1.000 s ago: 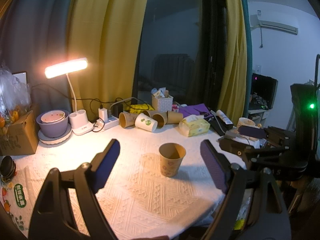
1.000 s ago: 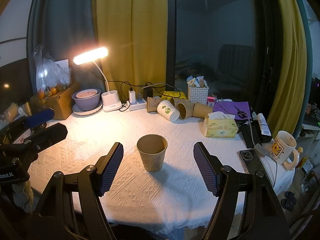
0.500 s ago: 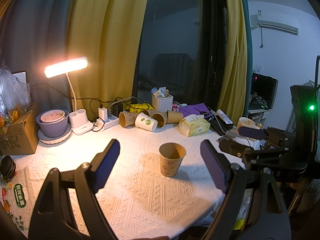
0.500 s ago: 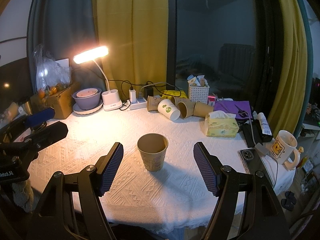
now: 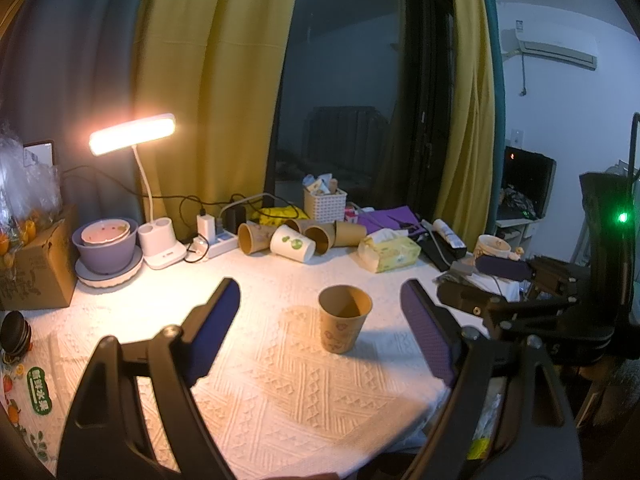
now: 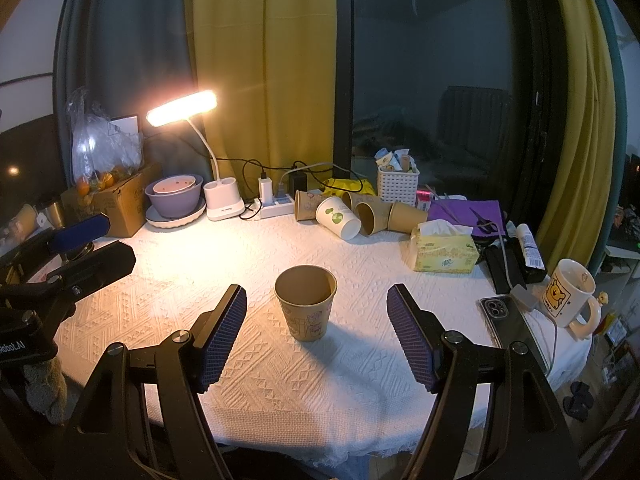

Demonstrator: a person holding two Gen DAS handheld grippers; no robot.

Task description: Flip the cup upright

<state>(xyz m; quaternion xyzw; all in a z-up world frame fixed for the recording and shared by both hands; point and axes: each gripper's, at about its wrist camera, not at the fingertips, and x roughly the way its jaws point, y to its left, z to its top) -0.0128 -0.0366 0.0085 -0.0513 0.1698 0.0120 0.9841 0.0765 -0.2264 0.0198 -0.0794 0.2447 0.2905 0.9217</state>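
A brown paper cup (image 5: 343,319) stands upright, mouth up, on the white tablecloth (image 5: 280,380); it also shows in the right wrist view (image 6: 306,304). My left gripper (image 5: 320,304) is open and empty, held back from the cup. My right gripper (image 6: 316,316) is open and empty, with the cup just beyond its blue pads (image 6: 222,338). The right gripper shows at the right of the left wrist view (image 5: 496,280), and the left gripper at the left of the right wrist view (image 6: 80,248).
Several paper cups (image 6: 352,212) lie on their sides at the back by a white basket (image 6: 398,186). A lit desk lamp (image 6: 182,108), purple bowl (image 6: 174,198), power strip (image 6: 276,206), tissue box (image 6: 444,248), mug (image 6: 570,294) and phone (image 6: 506,320) ring the table.
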